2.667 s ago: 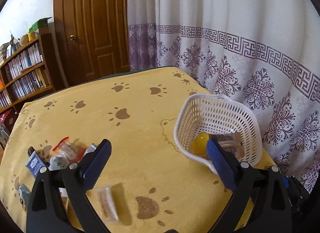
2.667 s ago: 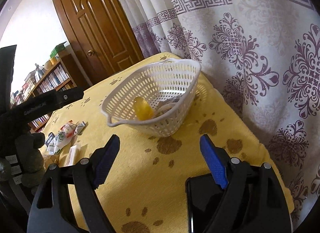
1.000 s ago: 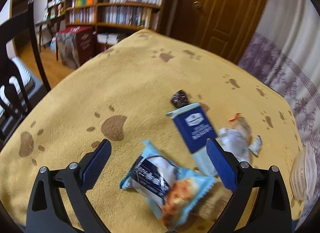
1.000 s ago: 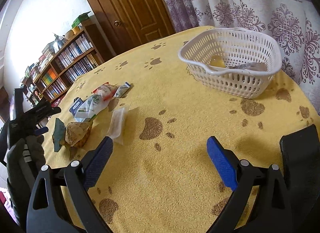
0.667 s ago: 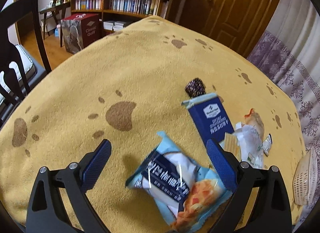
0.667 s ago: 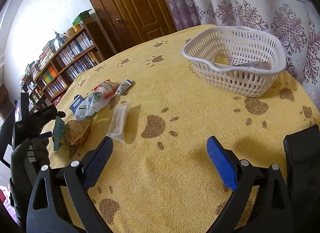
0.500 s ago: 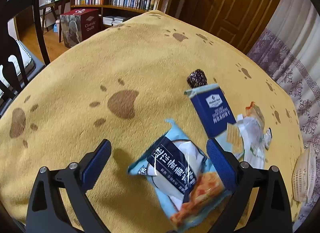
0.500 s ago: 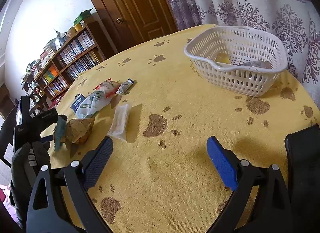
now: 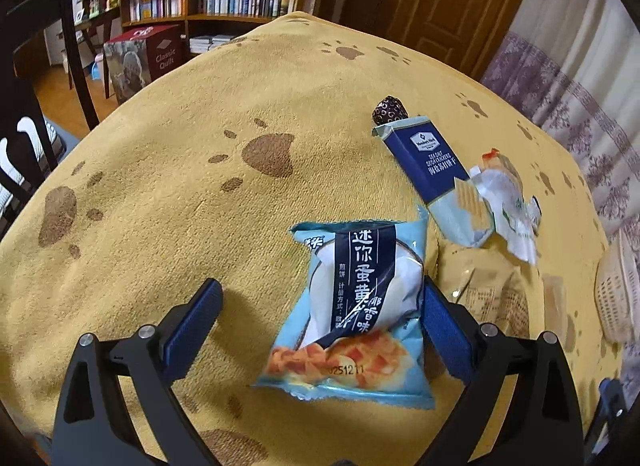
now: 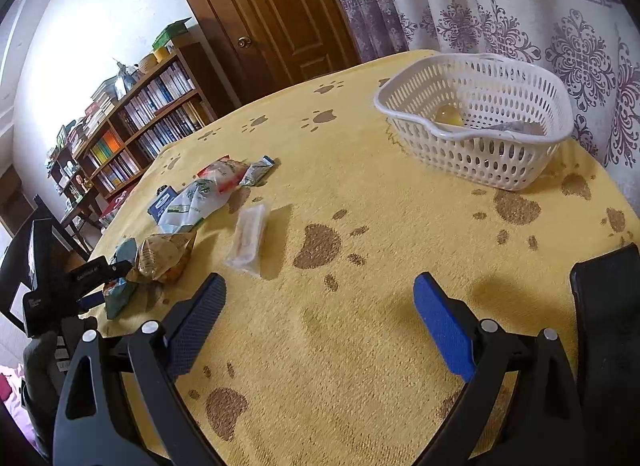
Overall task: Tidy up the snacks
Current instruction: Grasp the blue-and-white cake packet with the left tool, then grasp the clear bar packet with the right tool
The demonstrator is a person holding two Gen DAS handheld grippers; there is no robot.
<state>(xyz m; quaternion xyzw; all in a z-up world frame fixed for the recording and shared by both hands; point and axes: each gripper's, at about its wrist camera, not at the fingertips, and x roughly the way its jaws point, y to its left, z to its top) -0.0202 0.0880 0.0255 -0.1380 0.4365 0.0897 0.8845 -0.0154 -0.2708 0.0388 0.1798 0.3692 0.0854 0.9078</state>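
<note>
Snacks lie scattered on the yellow paw-print cloth [image 9: 168,169]; the nearest, a pale blue snack packet [image 9: 354,306], sits flat between the blue pads of the left gripper [image 9: 320,318]. Jaws of that gripper stand wide and hold nothing. The right pad is against or just beside the packet's edge; the left pad is well apart from it.

Beyond the jaws lie a navy cracker box [image 9: 430,169], a dark wrapped sweet [image 9: 388,109] at its far end, a white torn wrapper [image 9: 508,209] and a tan packet [image 9: 480,286], the last just outside the right pad.

The right gripper [image 10: 320,318] hangs over bare cloth, jaws wide and empty. The white basket [image 10: 480,145], already holding a yellow item, stands well ahead of it.

Assessment: the blue packet appears light, air-puffed, glossy and probably slippery, with brittle contents. A firm squeeze across the puffed middle risks crushing. The crimped seam or narrow waist offers a safer hold, closed gently.
</note>
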